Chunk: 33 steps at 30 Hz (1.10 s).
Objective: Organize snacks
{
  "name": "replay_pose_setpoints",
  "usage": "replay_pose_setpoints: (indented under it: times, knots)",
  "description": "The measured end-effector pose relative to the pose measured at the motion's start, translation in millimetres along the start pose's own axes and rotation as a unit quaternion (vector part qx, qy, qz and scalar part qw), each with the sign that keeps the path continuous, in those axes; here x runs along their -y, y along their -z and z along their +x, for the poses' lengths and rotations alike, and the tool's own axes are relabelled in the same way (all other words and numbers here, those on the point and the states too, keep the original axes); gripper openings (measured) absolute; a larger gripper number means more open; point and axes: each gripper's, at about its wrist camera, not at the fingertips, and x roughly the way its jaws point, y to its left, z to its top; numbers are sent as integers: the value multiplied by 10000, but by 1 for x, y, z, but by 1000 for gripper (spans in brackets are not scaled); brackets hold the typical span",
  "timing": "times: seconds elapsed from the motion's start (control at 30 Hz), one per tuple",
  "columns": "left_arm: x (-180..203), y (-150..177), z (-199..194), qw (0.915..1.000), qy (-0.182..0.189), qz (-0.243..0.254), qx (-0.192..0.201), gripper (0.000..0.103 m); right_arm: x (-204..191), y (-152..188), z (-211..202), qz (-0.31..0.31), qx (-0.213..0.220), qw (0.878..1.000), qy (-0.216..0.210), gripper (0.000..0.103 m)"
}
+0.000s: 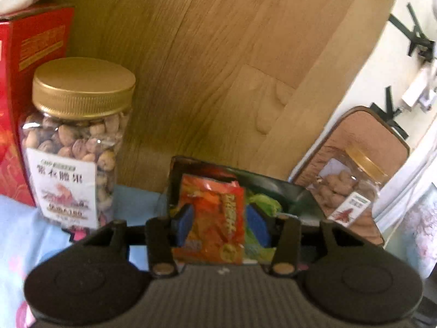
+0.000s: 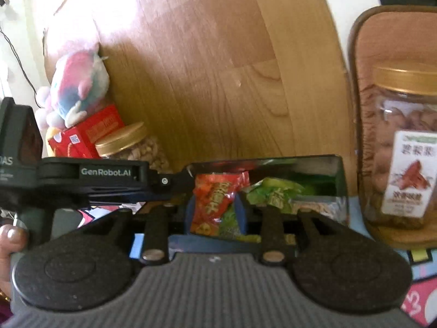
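My left gripper (image 1: 218, 222) is shut on a red-orange snack packet (image 1: 211, 218), held just over a shiny black tray (image 1: 289, 188) with green packets (image 1: 263, 203) in it. My right gripper (image 2: 215, 210) is shut on a red packet (image 2: 213, 202) over the same tray (image 2: 338, 175), with green packets (image 2: 273, 191) beside it. The left gripper's body (image 2: 109, 176) reaches in from the left in the right wrist view. A nut jar with a gold lid (image 1: 76, 142) stands left of the tray. A second nut jar (image 2: 404, 147) stands on a brown board (image 2: 366, 82) to the right.
A red box (image 1: 30, 82) stands behind the left jar, with a plush toy (image 2: 79, 82) on top of it. A wooden panel (image 1: 204, 54) rises behind everything. The objects rest on a light blue patterned cloth (image 1: 21, 235). A white wall with cables (image 1: 415, 41) is at the right.
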Motion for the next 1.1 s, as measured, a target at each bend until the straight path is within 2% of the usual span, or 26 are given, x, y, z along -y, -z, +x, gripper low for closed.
replay_pose_setpoints:
  times: [0.2, 0.37, 0.53, 0.7, 1.1]
  knots:
    - [33, 33, -50, 9969, -419, 616, 246, 44, -5, 22, -48, 324, 133, 9994, -78, 35]
    - [47, 74, -85, 9922, -799, 938, 168, 44, -13, 50, -77, 661, -57, 9978, -13, 36]
    - [46, 111, -111, 9919, -928, 863, -14, 47, -24, 79, -107, 799, -238, 9964, 117, 36]
    - [50, 140, -134, 9874, -1167, 1067, 81, 48, -40, 102, -132, 864, -407, 9954, 119, 37]
    - [51, 179, -169, 9837, -1366, 1150, 193, 55, -73, 129, -169, 698, -277, 9969, 227, 43]
